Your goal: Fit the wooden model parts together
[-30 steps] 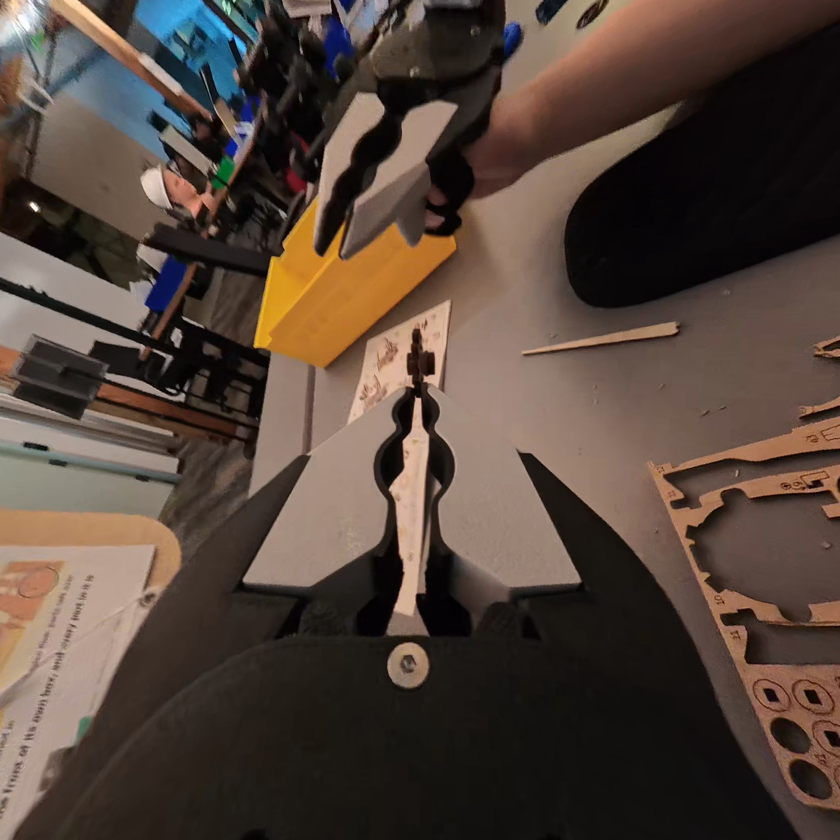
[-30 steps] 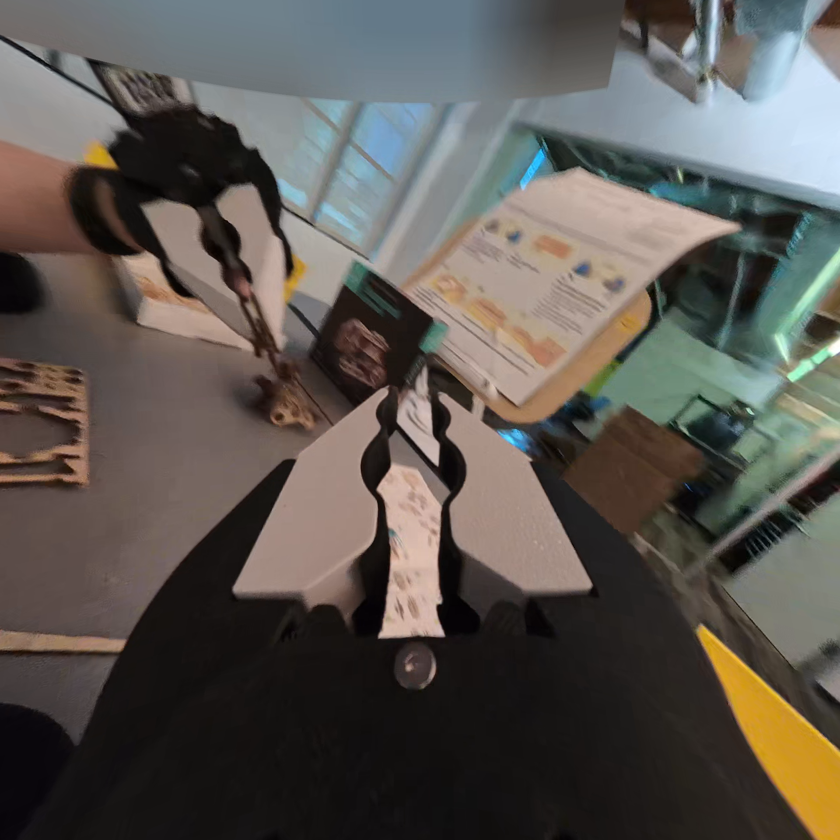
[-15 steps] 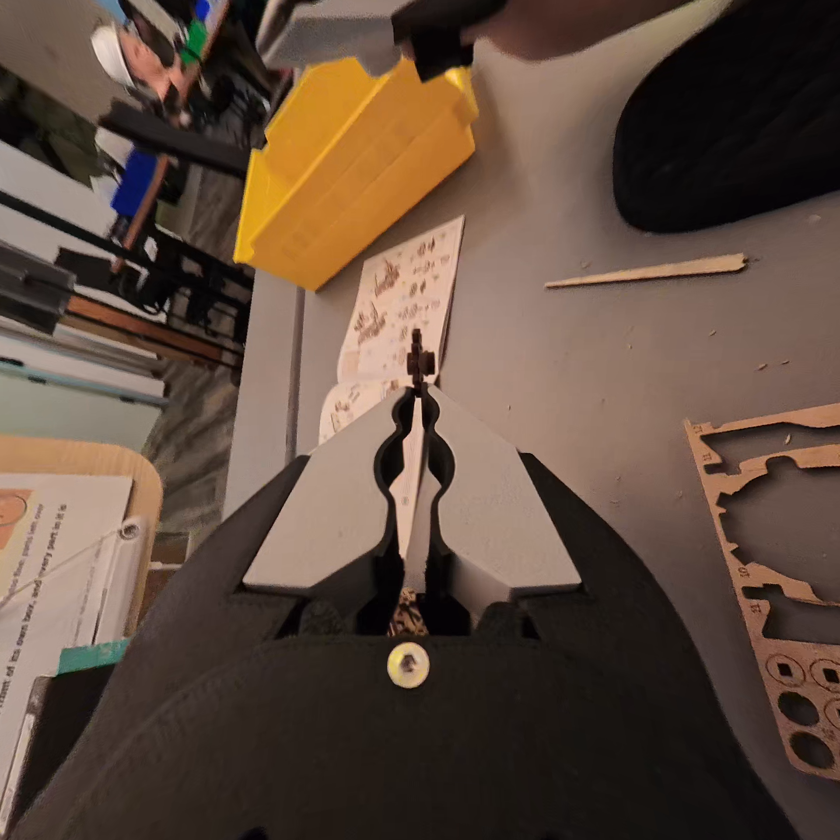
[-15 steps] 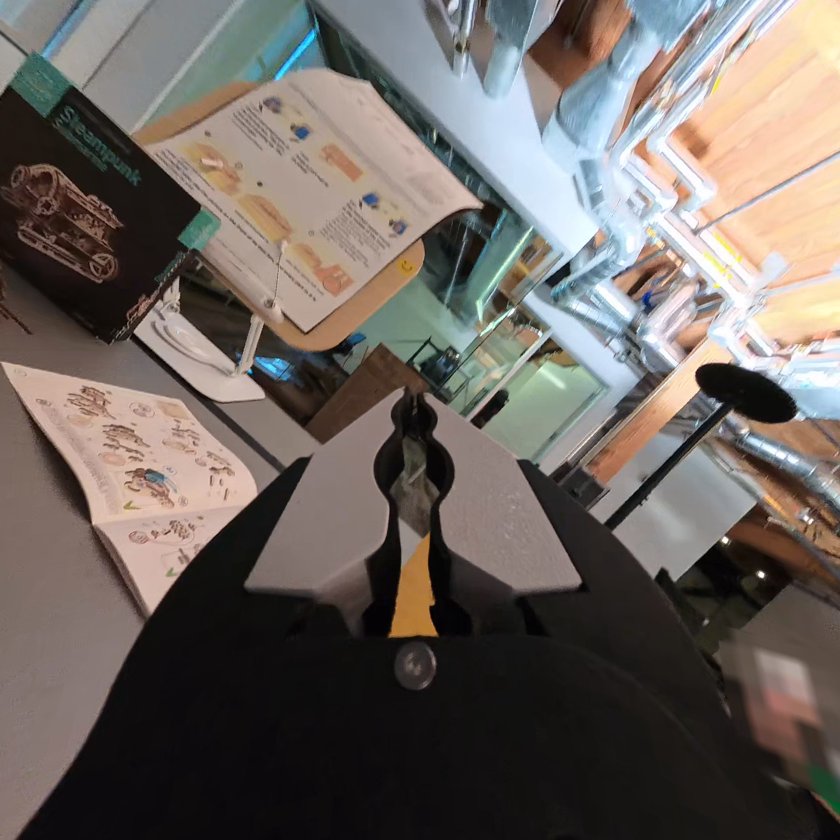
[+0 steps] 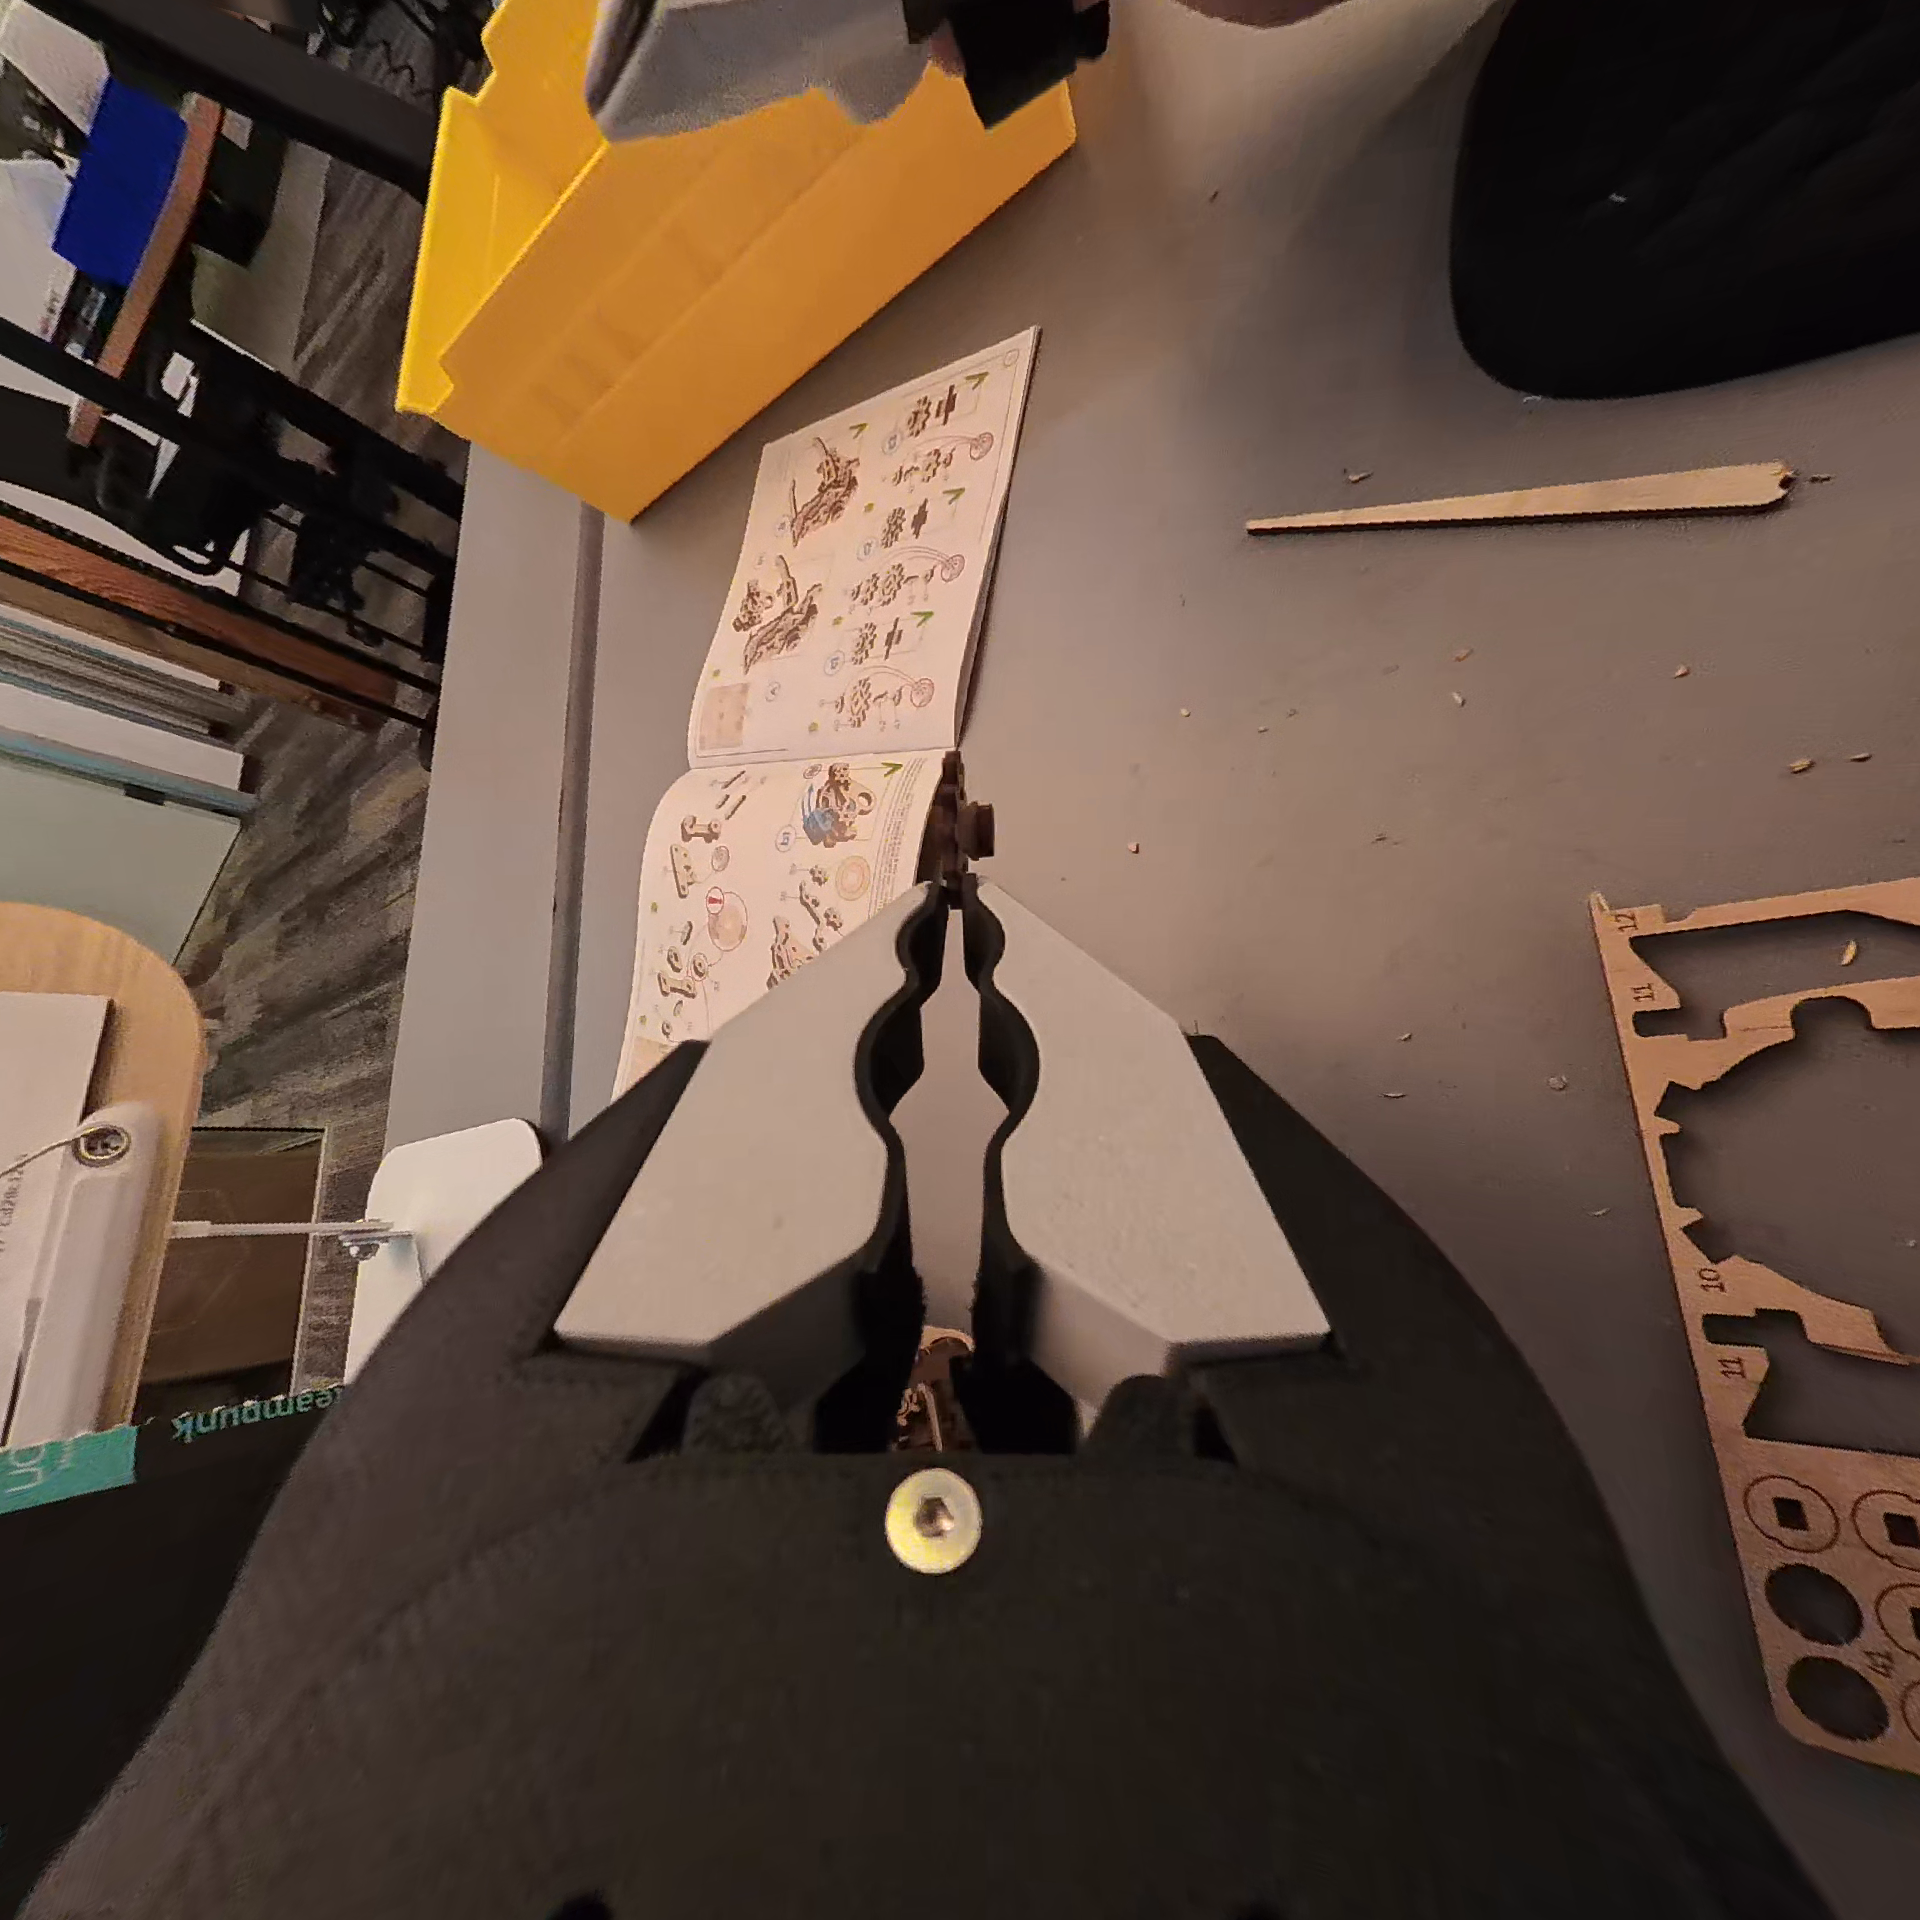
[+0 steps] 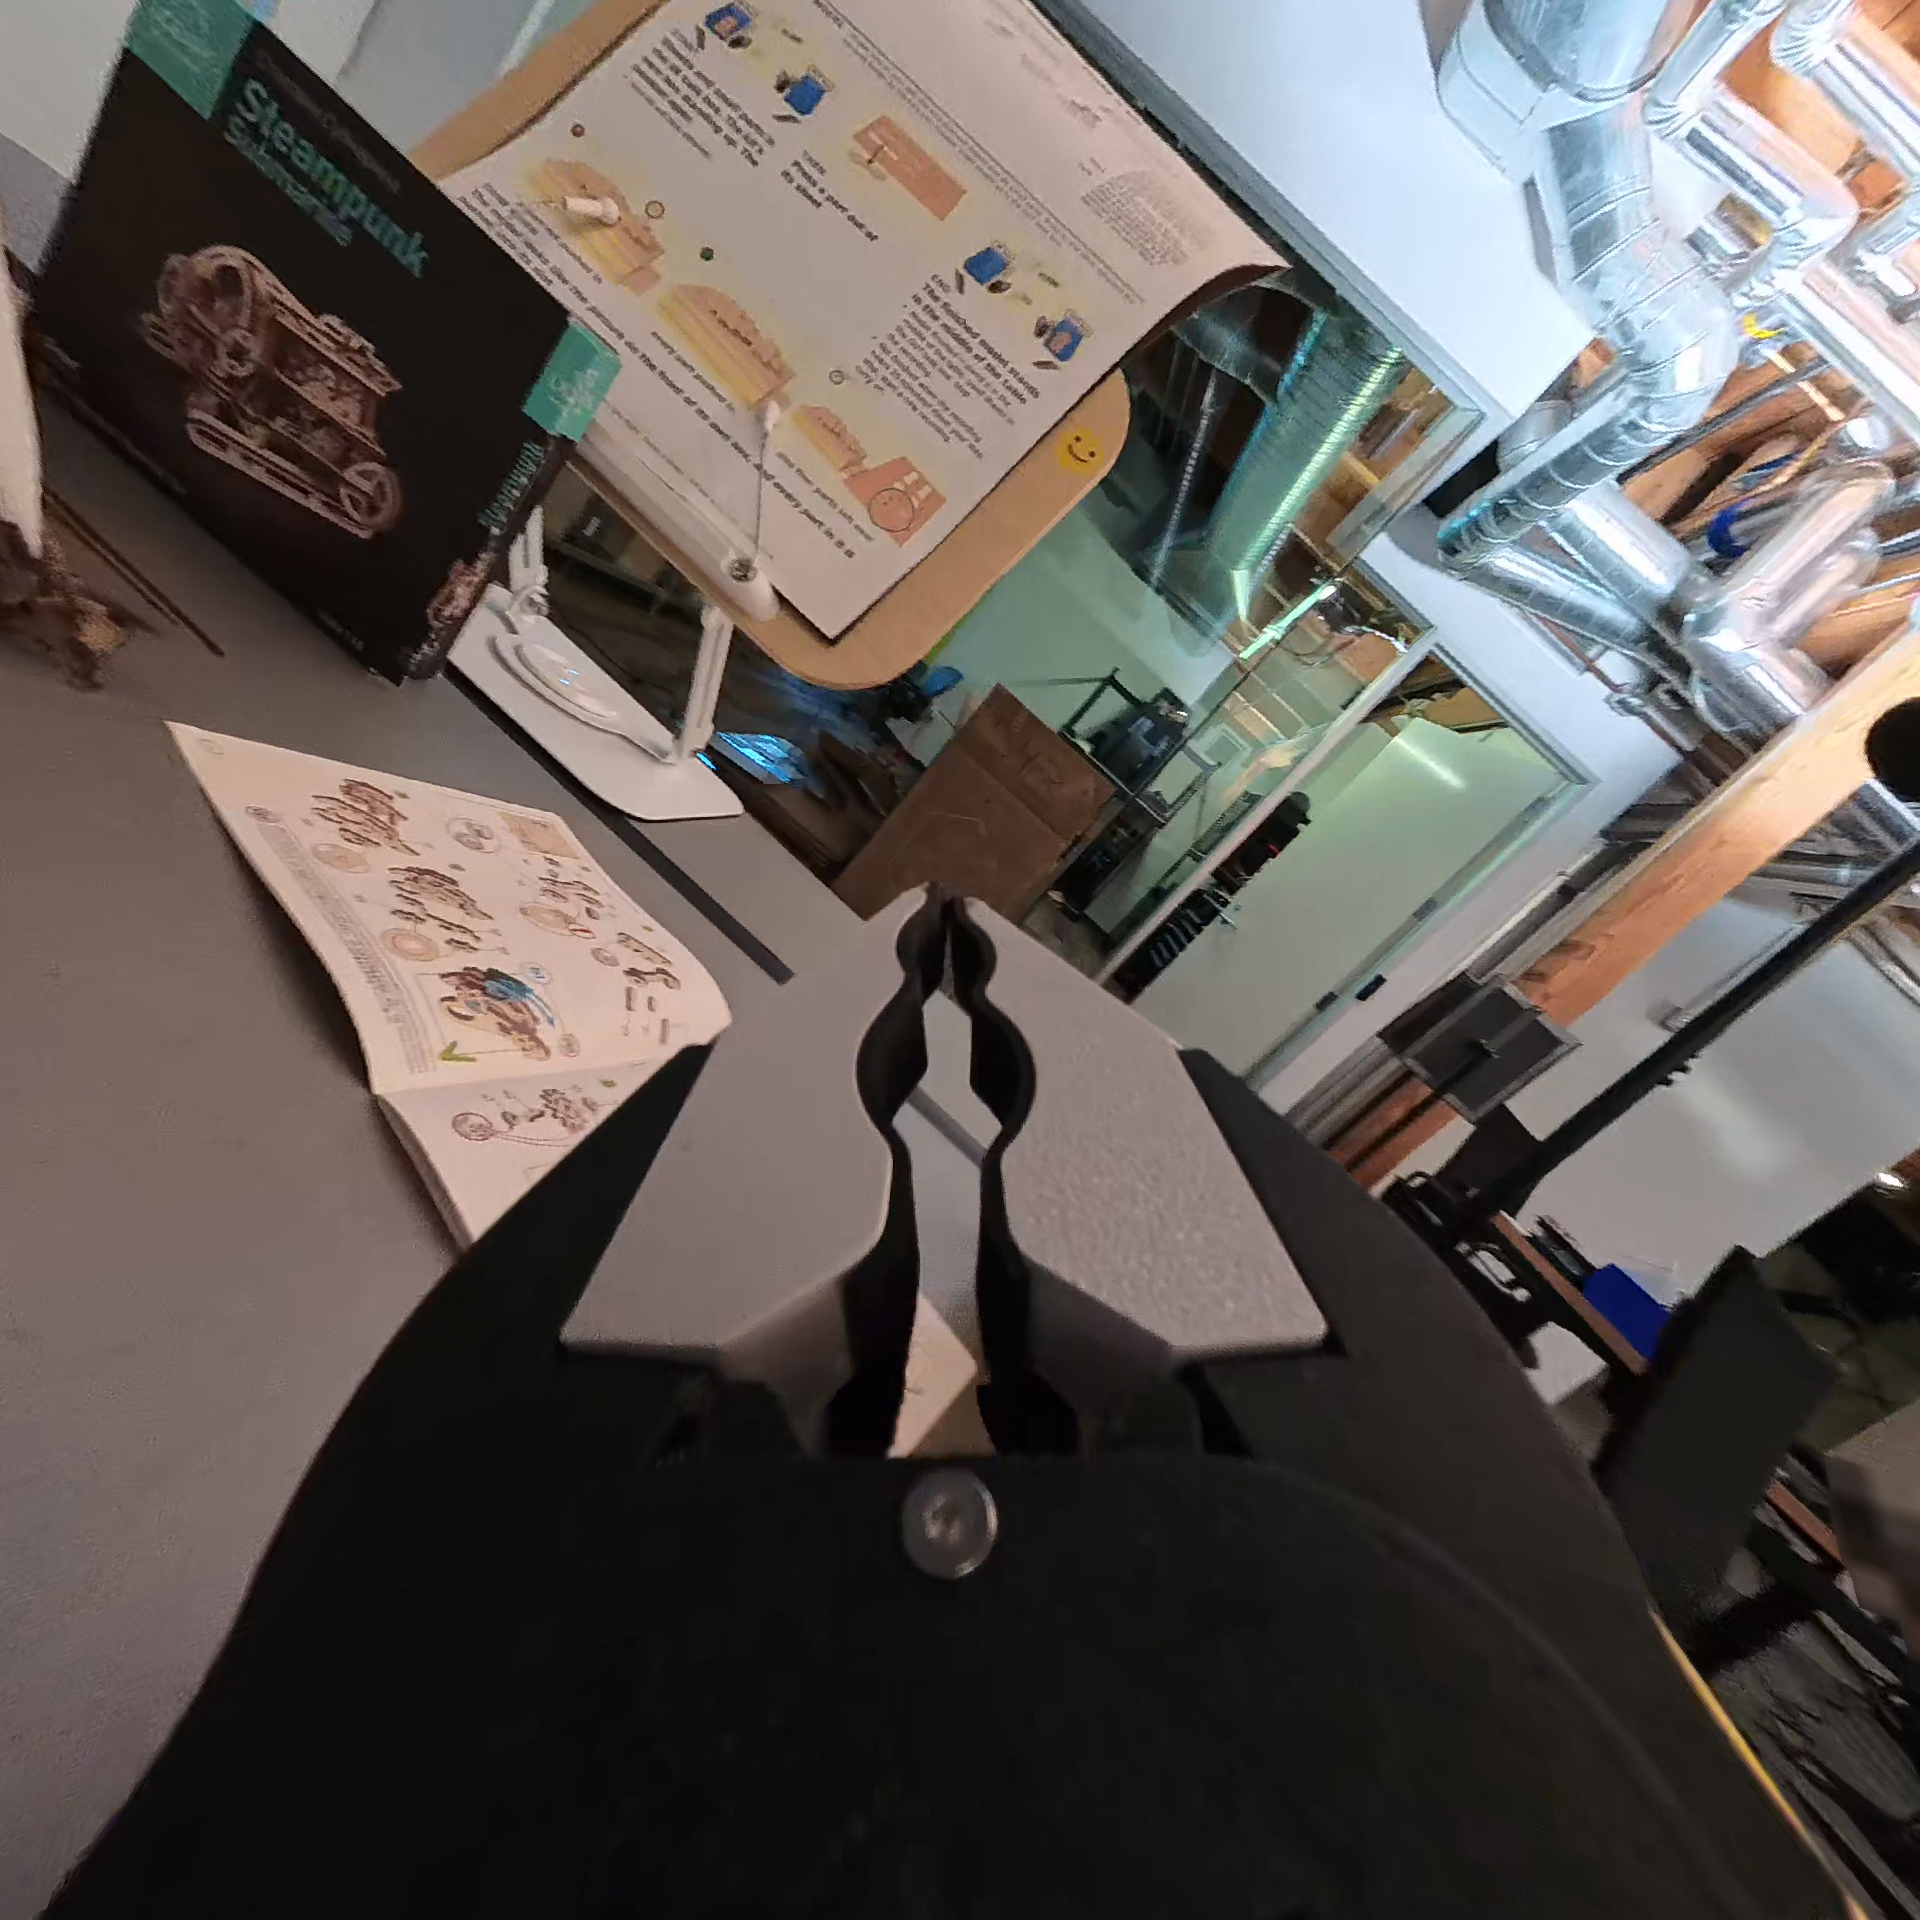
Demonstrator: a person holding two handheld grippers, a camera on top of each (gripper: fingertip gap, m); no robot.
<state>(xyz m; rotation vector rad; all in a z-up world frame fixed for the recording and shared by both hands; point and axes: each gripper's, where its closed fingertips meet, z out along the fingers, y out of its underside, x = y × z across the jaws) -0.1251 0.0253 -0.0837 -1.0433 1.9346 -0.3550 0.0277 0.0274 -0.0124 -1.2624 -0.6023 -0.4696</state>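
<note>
We are pinching a small dark wooden gear part [image 5: 961, 831] in our left gripper [image 5: 954, 891], above the open instruction booklet [image 5: 862, 582] on the grey table [image 5: 1299, 727]. Our right gripper [image 6: 943, 914] is pressed together on nothing — it is pointing past the table edge.

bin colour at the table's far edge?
Yellow bin; the left wrist view shows it best.

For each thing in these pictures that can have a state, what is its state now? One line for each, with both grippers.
left gripper: shut on a small dark wooden gear piece
right gripper: shut, nothing visible between its tips
instruction booklet: open, flat on the table
wooden parts sheet: flat, several pieces already punched out
wooden strip: lying loose
yellow bin: inside hidden
</note>
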